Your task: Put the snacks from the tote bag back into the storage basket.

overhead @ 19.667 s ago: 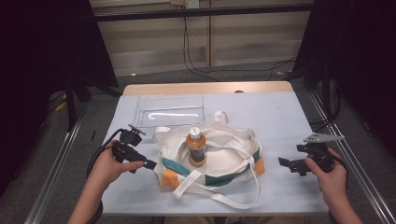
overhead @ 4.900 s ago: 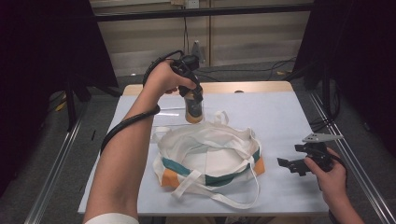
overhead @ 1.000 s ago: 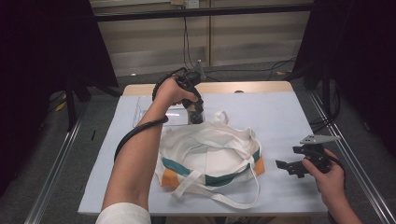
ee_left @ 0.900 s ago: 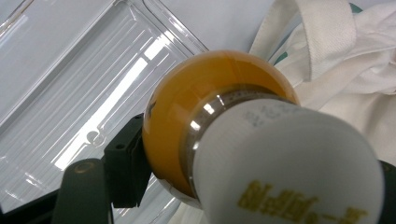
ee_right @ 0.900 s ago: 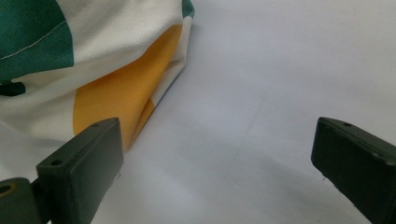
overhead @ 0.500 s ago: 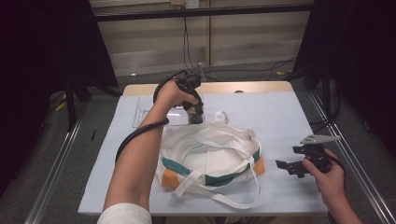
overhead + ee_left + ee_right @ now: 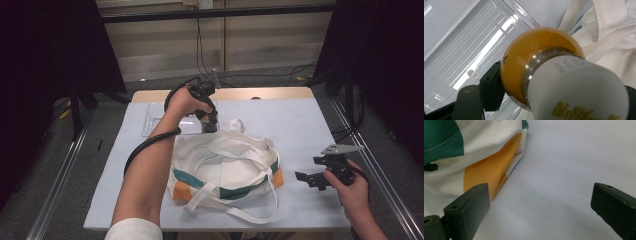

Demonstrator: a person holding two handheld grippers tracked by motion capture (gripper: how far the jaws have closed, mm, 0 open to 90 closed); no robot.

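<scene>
1. Clear tray [image 7: 165, 120]: it lies on the table [image 7: 320, 125] at the far left, behind the bag. Its ribbed floor, seen in the left gripper view [image 7: 466, 47], is bare. Nothing has been set in it yet.

2. Left gripper [image 7: 209, 120]: the jaws are pinched on the bottle [image 7: 541, 60], an orange-bodied bottle with a white cap. Since the earliest frame, this gripper has taken the bottle out of the bag, raised it above the far side of the table, and lowered it again. It now holds the bottle low at the tray's right end, next to the bag's rear handle. Over the last second the hand has barely shifted.

3. Meaning for the work: the removal from the bag is done. Judged from this position, the step in hand is the set-down in the tray. Whether the bottle's base already touches the tray cannot be told. The grip should be released only once it stands firm.

4. Tote bag [image 7: 225, 167]: white with green and orange panels, it lies slack at the table's centre, with no bottle standing in it now.

5. Right gripper [image 7: 320, 177]: the jaws are spread with nothing between them. It rests near the bag's orange corner [image 7: 489, 170], in the same place as in all earlier frames.
</scene>
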